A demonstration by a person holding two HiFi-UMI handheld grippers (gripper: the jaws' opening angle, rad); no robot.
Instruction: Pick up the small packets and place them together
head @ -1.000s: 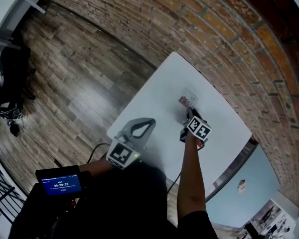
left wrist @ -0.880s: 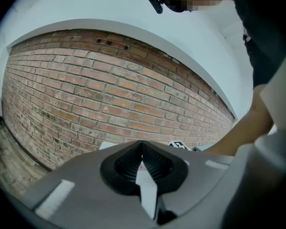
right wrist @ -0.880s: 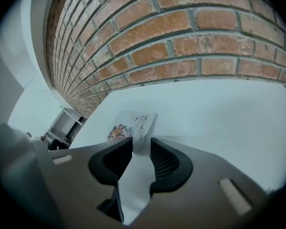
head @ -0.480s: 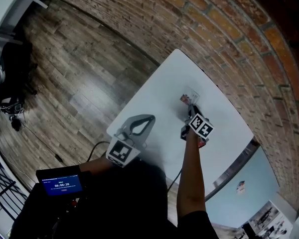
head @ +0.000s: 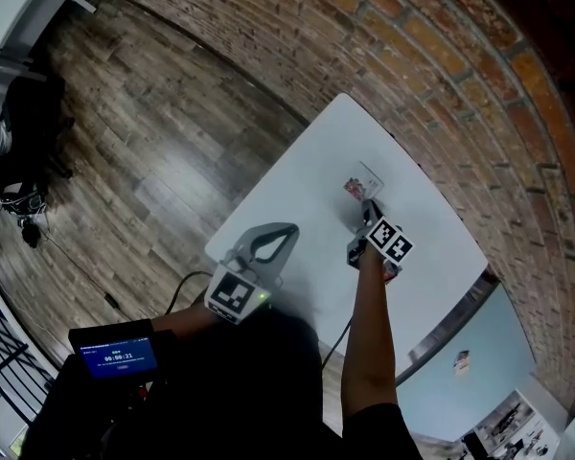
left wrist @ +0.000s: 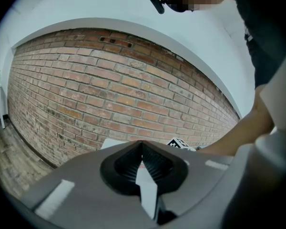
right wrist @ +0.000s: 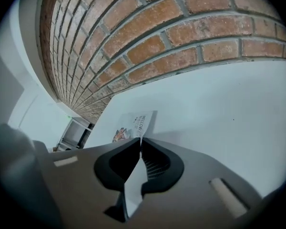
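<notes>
Far left in the head view, the wood floor (head: 144,132) lies wide open beyond the table (head: 311,175). A small lit screen (head: 115,353) sits low by the person's left arm.

The table's left corner juts toward the floor, and the left gripper (head: 286,235) hangs just over the near edge there, pointing in across the top. In its own view the left gripper (left wrist: 142,149) has its jaws pressed together with nothing between them. Bare white surface runs from it to the middle of the table.

The packet (head: 360,188) lies flat about mid-table, set back from every edge. Clear top lies on its left and on toward the far corner. The right gripper (head: 367,209) stands just beside it, tilted down at it, the arm (head: 364,353) reaching in from the near side.

In the right gripper view the packet (right wrist: 132,125) lies just past the tips. The right gripper (right wrist: 141,141) has just been closing, its jaws are all but together, and they seem to nip the packet's near corner, though the slit is too thin to be sure. To the right of the packet the table (right wrist: 219,109) is open.

Beyond, the brick wall (head: 441,84) runs close along the table's far edge, leaving little room on that side.
</notes>
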